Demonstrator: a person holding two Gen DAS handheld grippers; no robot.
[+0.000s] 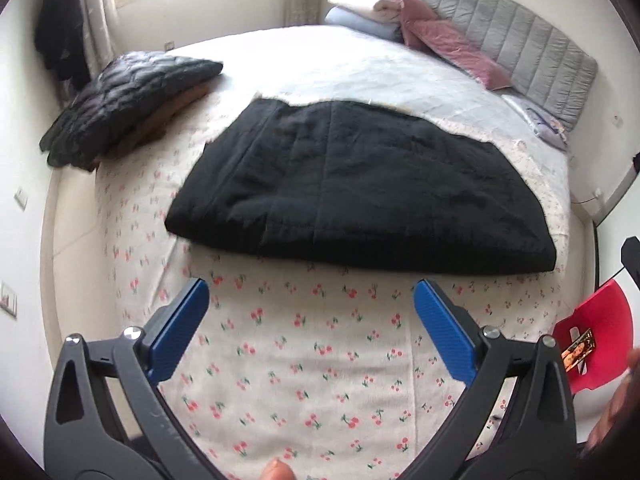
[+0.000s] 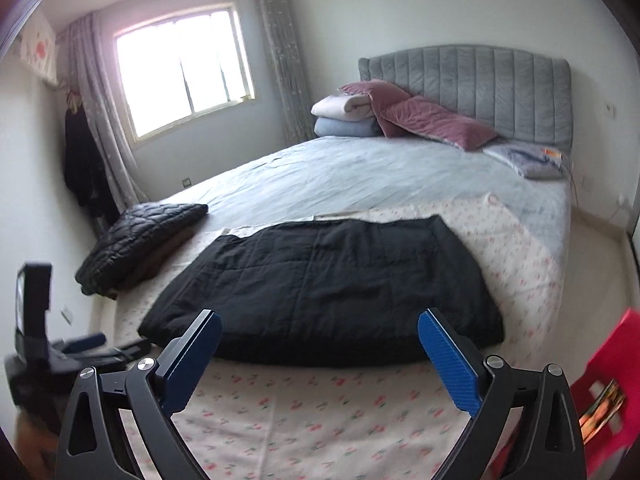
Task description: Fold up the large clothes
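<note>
A large black quilted garment (image 1: 352, 184) lies folded into a flat rectangle on the cherry-print sheet (image 1: 304, 360) of the bed; the right wrist view shows the same black garment (image 2: 320, 288). My left gripper (image 1: 311, 292) hangs above the sheet just in front of the garment's near edge, blue pads wide apart, nothing between them. My right gripper (image 2: 319, 322) is held higher, over the near edge of the garment, also open and empty. In the right wrist view the left gripper (image 2: 80, 344) shows at the far left.
A folded shiny black puffer jacket (image 1: 128, 108) on brown clothing lies at the bed's left side. Folded blankets (image 2: 344, 118), pink pillows (image 2: 436, 120) and a grey headboard (image 2: 480, 88) are at the far end. A red stool (image 1: 596, 344) stands at the right. A window (image 2: 184, 68) is behind.
</note>
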